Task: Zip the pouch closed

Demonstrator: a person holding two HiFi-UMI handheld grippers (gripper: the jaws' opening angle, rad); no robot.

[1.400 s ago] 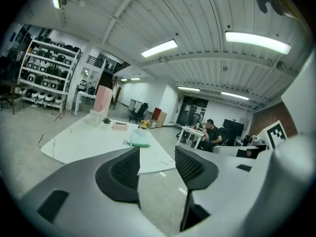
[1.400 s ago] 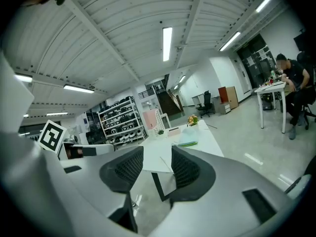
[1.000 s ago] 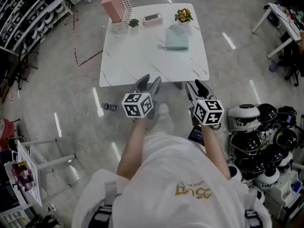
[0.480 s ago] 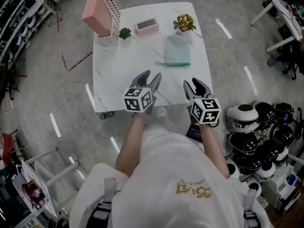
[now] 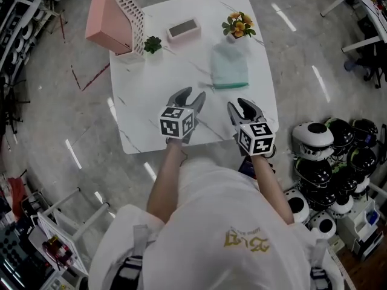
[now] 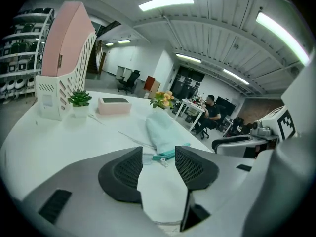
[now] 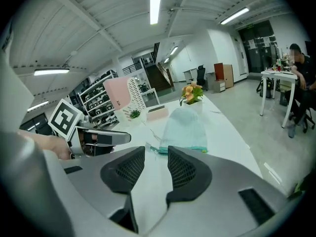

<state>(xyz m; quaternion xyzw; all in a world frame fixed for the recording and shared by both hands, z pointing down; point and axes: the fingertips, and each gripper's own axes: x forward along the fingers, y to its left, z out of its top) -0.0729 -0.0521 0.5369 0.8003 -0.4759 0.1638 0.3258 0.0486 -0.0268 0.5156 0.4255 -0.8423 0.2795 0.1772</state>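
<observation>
With the person stepping closer, the left tongs [image 5: 191, 95] and right tongs [image 5: 242, 106] are now hovering over the counter [image 5: 151, 110], no longer short of it. The left tongs are spread and empty, and the right tongs are narrowing on nothing. The pouch [image 5: 230, 65] is lying just ahead, untouched, so zipping is not yet beginning.

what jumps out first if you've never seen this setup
The left gripper and right gripper, each carrying a black-and-white marker cube, hover empty over the near edge of the white table. The left is open, and the right's jaws are closing on nothing. Beyond them lies a pale green pouch, and a tall pink file holder stands at the far left corner.
</observation>
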